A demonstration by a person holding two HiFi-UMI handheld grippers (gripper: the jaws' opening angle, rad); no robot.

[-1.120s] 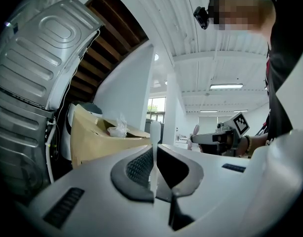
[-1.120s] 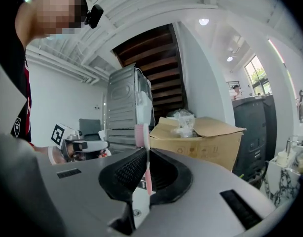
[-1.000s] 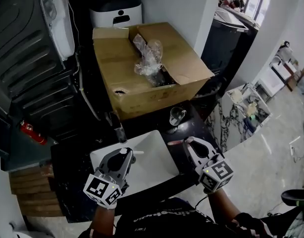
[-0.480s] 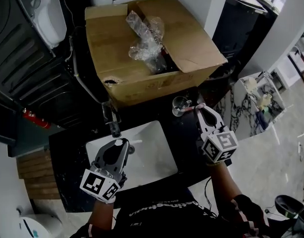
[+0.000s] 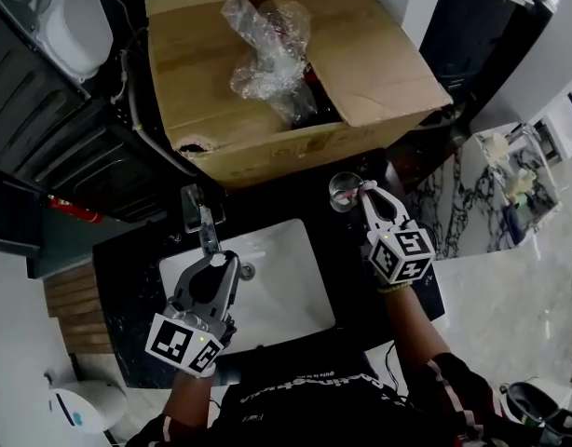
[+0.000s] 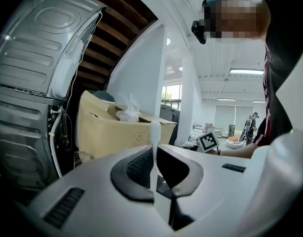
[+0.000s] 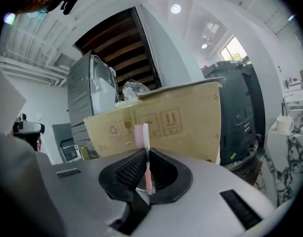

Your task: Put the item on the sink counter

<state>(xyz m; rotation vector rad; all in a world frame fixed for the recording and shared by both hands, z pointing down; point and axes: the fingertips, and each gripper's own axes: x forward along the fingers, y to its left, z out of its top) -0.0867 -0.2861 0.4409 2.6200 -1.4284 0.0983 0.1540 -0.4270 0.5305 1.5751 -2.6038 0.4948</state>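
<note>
1. A big open cardboard box (image 5: 295,73) stands at the far edge of the dark worktop (image 5: 349,254), with crumpled clear plastic wrap (image 5: 265,45) sticking out of its top.
2. The worktop runs below the box. A white rectangular sink (image 5: 281,282) is set into it, and a metal faucet (image 5: 203,223) stands at the sink's far left corner.
3. The left hand-held gripper (image 5: 217,263) hangs over the left part of the sink, its tip near the faucet. In the left gripper view its jaws are pinched together on a slim white stick (image 6: 154,132) with a rounded head, which stands upright between the pads. Whether it is a toothbrush I cannot tell from this edge-on look.
4. The right hand-held gripper (image 5: 368,194) is over the worktop to the right of the sink, pointing toward the box. Its jaws are clamped on a pink toothbrush (image 7: 147,154), held upright with the bristled head on top.
5. A small clear glass (image 5: 343,190) stands on the worktop just in front of the box, right beside the right hand-held gripper's tip. In the right gripper view its rim shows below the toothbrush's handle.
6. Both slim items are up in the jaws, neither one lying on the worktop.
</note>
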